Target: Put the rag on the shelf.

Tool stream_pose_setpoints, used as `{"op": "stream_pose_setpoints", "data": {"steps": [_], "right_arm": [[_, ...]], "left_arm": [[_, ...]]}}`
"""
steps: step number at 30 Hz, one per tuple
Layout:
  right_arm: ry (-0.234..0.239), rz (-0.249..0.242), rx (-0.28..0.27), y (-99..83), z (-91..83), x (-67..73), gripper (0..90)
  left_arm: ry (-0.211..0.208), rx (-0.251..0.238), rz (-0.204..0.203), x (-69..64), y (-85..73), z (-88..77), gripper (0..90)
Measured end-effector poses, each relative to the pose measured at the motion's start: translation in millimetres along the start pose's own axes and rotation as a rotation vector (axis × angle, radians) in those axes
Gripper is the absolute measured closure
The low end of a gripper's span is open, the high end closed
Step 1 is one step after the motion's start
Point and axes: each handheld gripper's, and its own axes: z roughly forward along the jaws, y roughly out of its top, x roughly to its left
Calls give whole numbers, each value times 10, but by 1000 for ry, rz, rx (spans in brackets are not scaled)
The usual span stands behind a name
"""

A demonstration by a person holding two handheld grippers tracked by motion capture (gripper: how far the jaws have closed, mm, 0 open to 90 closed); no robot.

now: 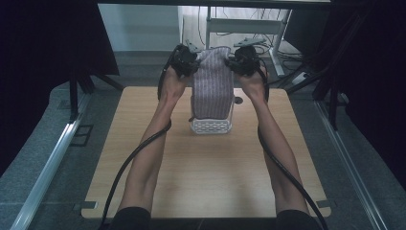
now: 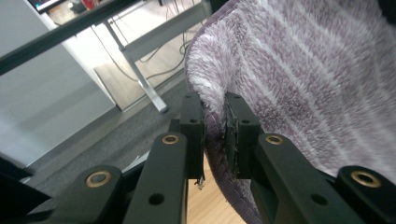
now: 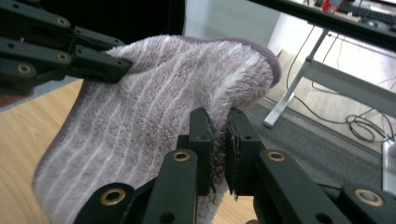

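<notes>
**Ana:** Forearms come in from the bottom edge of the high view, bare, with dark sleeves at the elbows, and a black cable runs along each arm. They reach across a light wooden table (image 1: pixel 201 177) toward its far side.

**Ben:** What do the hands hold?

**Ana:** Each hand carries a black claw. Left claw (image 1: pixel 186 61) and right claw (image 1: pixel 243 60) sit at the same height, above the table's far edge, with a purple towel with pale stripes (image 1: pixel 212 84) stretched between them.

**Ben:** Are the claws closed?

**Ana:** Yes. In the left gripper view, the left claw (image 2: pixel 215 135) is clamped on the towel's (image 2: pixel 303 79) hemmed edge near a top corner. In the right gripper view, the right claw (image 3: pixel 218 149) pinches the other top corner of the towel (image 3: pixel 154 107).

**Ben:** Where does the towel hang?

**Ana:** It hangs straight down, lifted off the table. Its lower end drops into or just behind a white perforated basket (image 1: pixel 211 126) standing mid-table; I cannot tell which.
</notes>
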Motion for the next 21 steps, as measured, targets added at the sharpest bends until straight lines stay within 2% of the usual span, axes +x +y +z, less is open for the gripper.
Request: {"op": "stream_pose_setpoints", "data": {"steps": [5, 9, 13, 15, 16, 19, 20, 21], "right_arm": [[-10, 18, 56, -122, 171, -23, 820], [-10, 22, 85, -206, 246, -23, 817], [-13, 37, 117, -283, 310, -37, 804], [-3, 58, 135, -324, 342, -45, 763], [7, 65, 150, -338, 359, -46, 734], [14, 70, 168, -384, 381, -43, 648], [14, 70, 168, -384, 381, -43, 648], [17, 77, 175, -415, 385, -52, 608]], "left_arm": [[2, 77, 28, -66, -96, 170, 781], [-1, 99, 31, -90, -137, 215, 776], [-25, 120, -2, -102, -194, 260, 750], [-35, 132, -16, -102, -226, 278, 674], [-54, 146, -44, -92, -262, 293, 640], [-79, 149, -81, -78, -314, 289, 530], [-79, 149, -81, -78, -314, 289, 499], [-80, 143, -88, -77, -330, 280, 481]]}}
